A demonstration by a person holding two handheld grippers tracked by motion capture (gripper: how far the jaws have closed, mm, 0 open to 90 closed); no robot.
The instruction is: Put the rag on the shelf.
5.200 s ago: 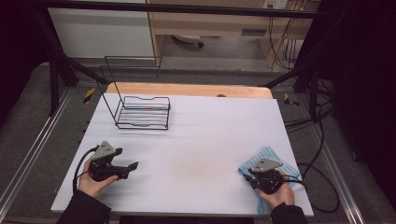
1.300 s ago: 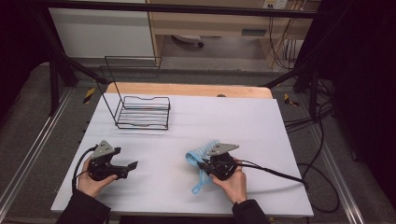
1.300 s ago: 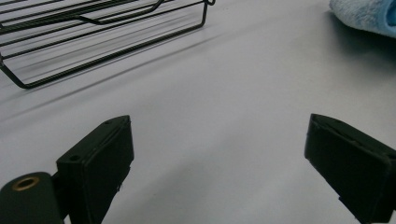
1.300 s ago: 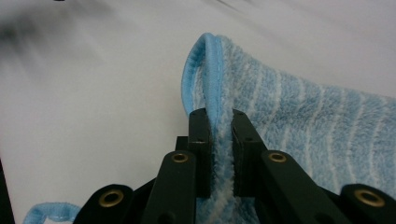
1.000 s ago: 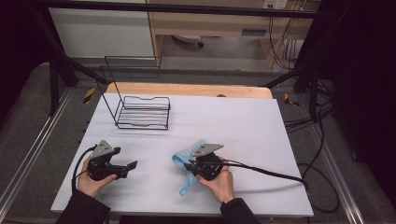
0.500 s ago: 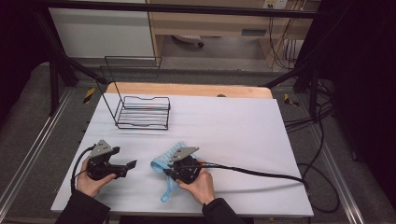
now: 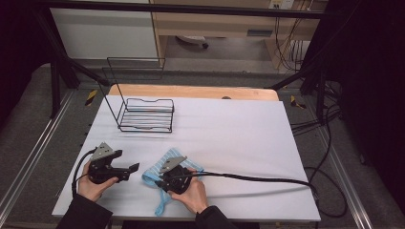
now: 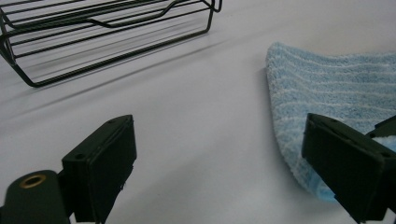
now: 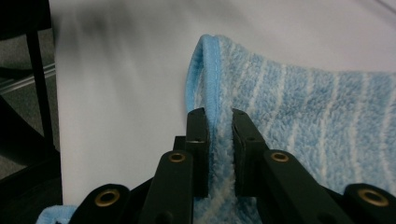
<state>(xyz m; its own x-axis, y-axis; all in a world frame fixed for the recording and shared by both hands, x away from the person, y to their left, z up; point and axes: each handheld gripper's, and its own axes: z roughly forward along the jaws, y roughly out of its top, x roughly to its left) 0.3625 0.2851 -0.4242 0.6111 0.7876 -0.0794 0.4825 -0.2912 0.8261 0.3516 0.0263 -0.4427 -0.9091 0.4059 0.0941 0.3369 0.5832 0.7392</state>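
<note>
White-covered desk [image 7: 239, 129], wooden edge showing along its far side. Two hands at the near edge, each holding tongs.

Left tongs [image 7: 128, 169] rest on the desk at near left, held in the left hand [image 7: 91, 183]. Jaws spread wide, nothing between them; in the left gripper view bare white desk lies in the gap, and the right-hand jaw overlaps the near edge of the towel.

Right tongs [image 9: 219, 135] sit just right of the left ones, near the desk's front centre, held in the right hand [image 7: 193, 191]. Jaws pressed together on the hemmed edge of a blue striped towel [image 7: 162, 164]; the right gripper view shows the terry cloth pinched between the two pads, with the hem curling up just beyond the tips.

Towel lies bunched under and around the right tongs, one narrow tail [image 7: 161, 206] trailing toward the near desk edge. It lies just beside the left tongs' open jaws.

Black wire rack [image 7: 145, 113] stands at far left of the desk, tall back frame upright, well apart from both hands. Open desk between it and the towel.

Black cable [image 7: 258, 177] runs from the right tongs across the desk to the right edge and drops off. More cables hang on the floor at right. Metal rails flank the desk on both sides.
</note>
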